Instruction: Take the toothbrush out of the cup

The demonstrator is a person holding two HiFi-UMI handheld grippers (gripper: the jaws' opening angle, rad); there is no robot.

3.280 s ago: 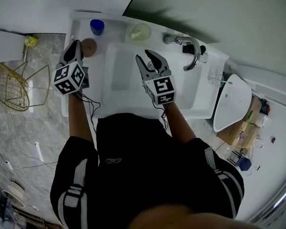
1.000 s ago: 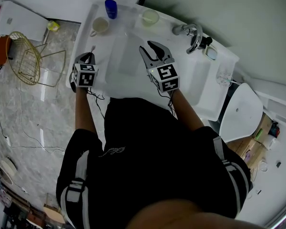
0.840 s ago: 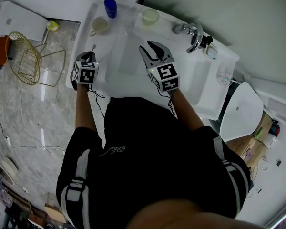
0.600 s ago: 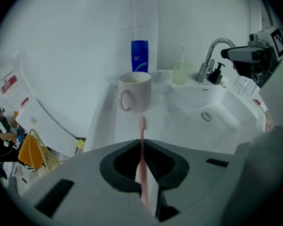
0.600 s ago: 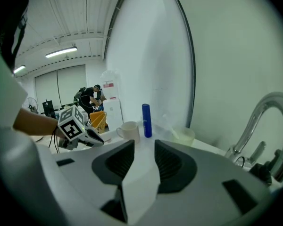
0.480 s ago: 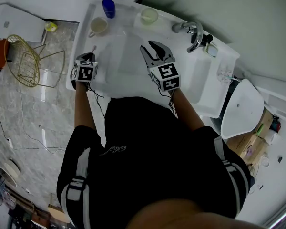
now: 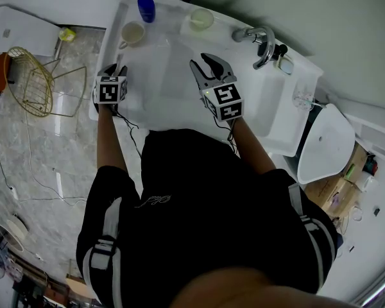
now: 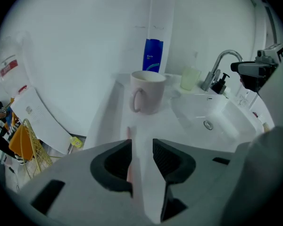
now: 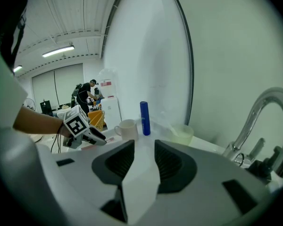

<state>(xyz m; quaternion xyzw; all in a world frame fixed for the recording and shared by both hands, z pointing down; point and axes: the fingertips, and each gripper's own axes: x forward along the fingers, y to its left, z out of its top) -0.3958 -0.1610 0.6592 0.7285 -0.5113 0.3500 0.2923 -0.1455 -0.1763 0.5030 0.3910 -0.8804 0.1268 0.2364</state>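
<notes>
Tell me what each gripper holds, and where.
Nothing. The left gripper has just opened its fingers; the toothbrush lies loose between them. The right gripper is open, empty.

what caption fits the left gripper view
Left gripper, jaws just opened, straddles the pink toothbrush on the counter before the mug

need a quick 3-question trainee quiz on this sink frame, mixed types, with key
1. True or false: the toothbrush stands inside the mug.
2. What is between the right claw's jaws? A) the mug B) nothing C) a towel
3. Fill in: the bottle behind the mug is ___.
Key: 1 false: it lies on the counter between the left claw's jaws, which have just been opening and do not press it. 2 B. 3 blue.
</notes>
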